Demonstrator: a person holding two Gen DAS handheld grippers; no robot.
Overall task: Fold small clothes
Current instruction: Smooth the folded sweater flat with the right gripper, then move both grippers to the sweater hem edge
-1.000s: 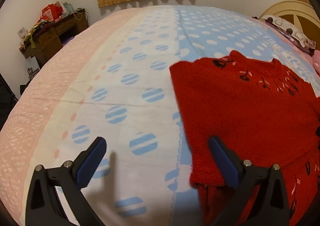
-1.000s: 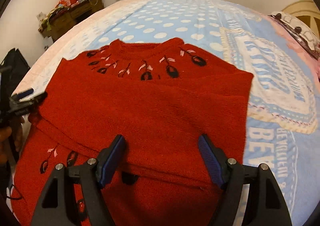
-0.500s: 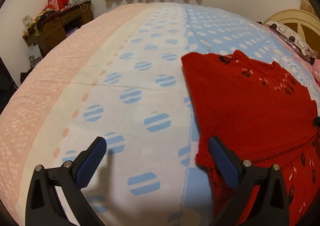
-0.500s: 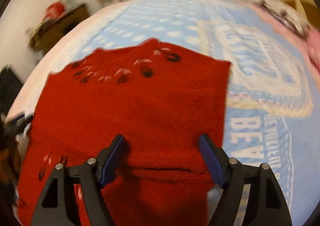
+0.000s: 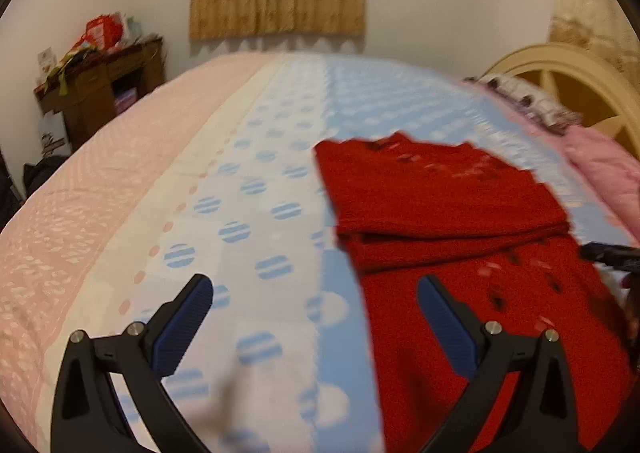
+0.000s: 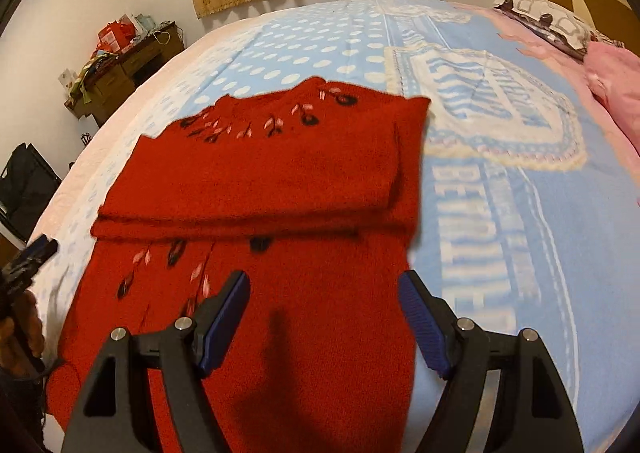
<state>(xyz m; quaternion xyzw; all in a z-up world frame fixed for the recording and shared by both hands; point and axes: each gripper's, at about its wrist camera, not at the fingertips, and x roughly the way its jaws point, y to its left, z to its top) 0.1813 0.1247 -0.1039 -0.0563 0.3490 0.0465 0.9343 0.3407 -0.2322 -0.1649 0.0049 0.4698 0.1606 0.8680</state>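
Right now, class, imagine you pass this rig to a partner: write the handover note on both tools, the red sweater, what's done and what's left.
Left tool: open, empty, above the bedspread beside the sweater's edge.
Right tool: open, empty, over the sweater's lower part.
Red sweater: flat on the bed, a folded layer lying across its upper half.
Done: that first fold.
Left: probably fold the lower part up, then tidy.

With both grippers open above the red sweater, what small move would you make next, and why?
Probably lower both grippers to the near hem. The red sweater lies on the bedspread with its sides folded in and its lower half still flat, and the left gripper and right gripper are open and empty.
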